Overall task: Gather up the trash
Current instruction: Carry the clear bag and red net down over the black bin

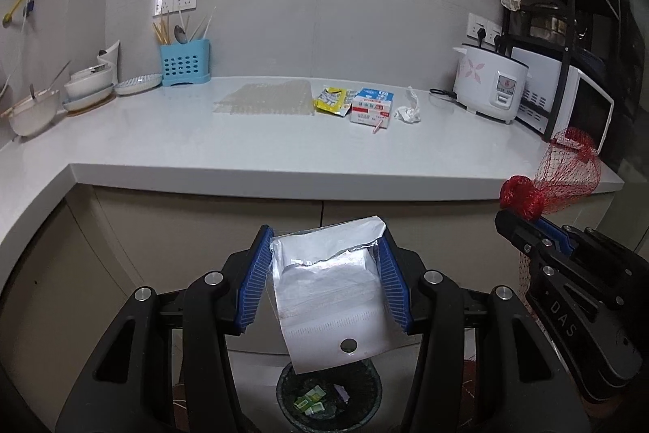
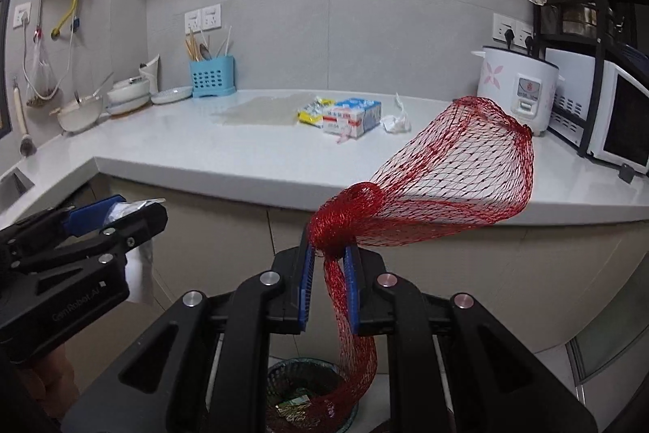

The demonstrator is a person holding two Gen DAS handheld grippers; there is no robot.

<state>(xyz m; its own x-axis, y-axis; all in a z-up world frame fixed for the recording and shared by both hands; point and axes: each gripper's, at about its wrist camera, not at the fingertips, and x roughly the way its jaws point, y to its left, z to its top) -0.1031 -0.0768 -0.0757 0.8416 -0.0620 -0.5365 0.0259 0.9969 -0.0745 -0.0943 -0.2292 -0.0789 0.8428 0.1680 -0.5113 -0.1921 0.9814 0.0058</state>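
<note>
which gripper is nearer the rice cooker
Right. The right gripper, holding the red mesh bag, sits off the counter edge toward the rice cooker; the left gripper, holding a foil pouch, is farther left.

Both views are dim and cool-toned, lit softly from above with no hard shadows. The counter (image 1: 284, 141) catches the most light; beneath its edge the cabinets fall into shade. The silvery packet (image 1: 328, 291) at lower centre of the left view shows mild glare along its crease. Fisheye bending curves the counter edge and walls strongly toward the borders, and the corners go black. The shelf (image 2: 588, 7) at upper right is murky. Focus is fair throughout, slightly grainy.
</note>
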